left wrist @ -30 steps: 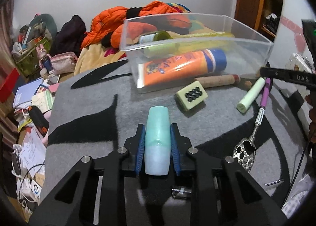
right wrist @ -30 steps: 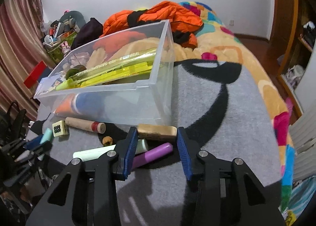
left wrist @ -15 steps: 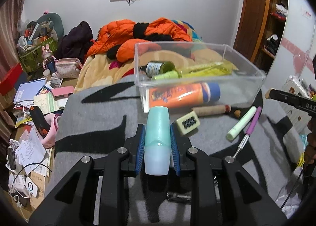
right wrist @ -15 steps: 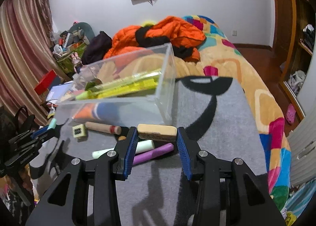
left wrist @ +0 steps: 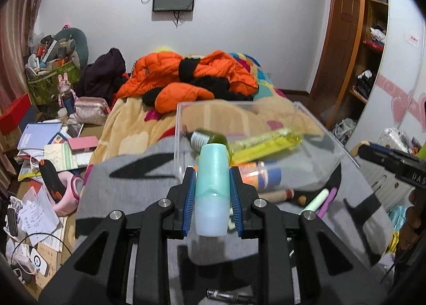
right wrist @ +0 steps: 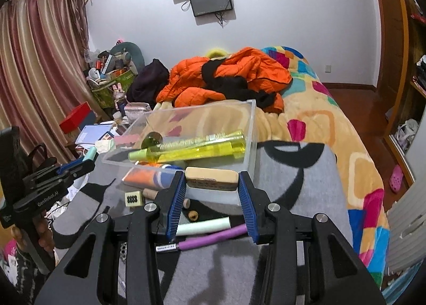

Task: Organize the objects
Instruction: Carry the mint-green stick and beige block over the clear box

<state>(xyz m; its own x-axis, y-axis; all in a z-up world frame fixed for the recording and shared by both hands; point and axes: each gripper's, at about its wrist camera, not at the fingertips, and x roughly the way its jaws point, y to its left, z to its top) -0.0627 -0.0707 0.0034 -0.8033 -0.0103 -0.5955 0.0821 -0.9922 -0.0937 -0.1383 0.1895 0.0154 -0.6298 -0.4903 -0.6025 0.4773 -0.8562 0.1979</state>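
My left gripper (left wrist: 212, 193) is shut on a teal bottle (left wrist: 212, 187) and holds it in the air in front of the clear plastic bin (left wrist: 316, 145). My right gripper (right wrist: 211, 193) is shut on a tan eraser block (right wrist: 211, 178), held above the grey mat near the bin (right wrist: 250, 139). The bin holds a yellow tube (right wrist: 202, 149), a green bottle (left wrist: 207, 139) and an orange-and-blue tube (left wrist: 259, 174). On the mat lie a pale green stick (right wrist: 203, 225), a purple pen (right wrist: 210, 237), a wooden roller (left wrist: 277, 194) and a mahjong tile (right wrist: 132, 198).
The grey patterned mat (right wrist: 298, 171) covers the near end of a bed. An orange jacket (left wrist: 186, 73) lies behind the bin. Papers and clutter (left wrist: 40, 150) fill the floor at left. A wardrobe (left wrist: 372, 52) stands at right.
Both grippers have risen, each with its object still held. The bin and the mat's loose items now sit lower and farther in both views.
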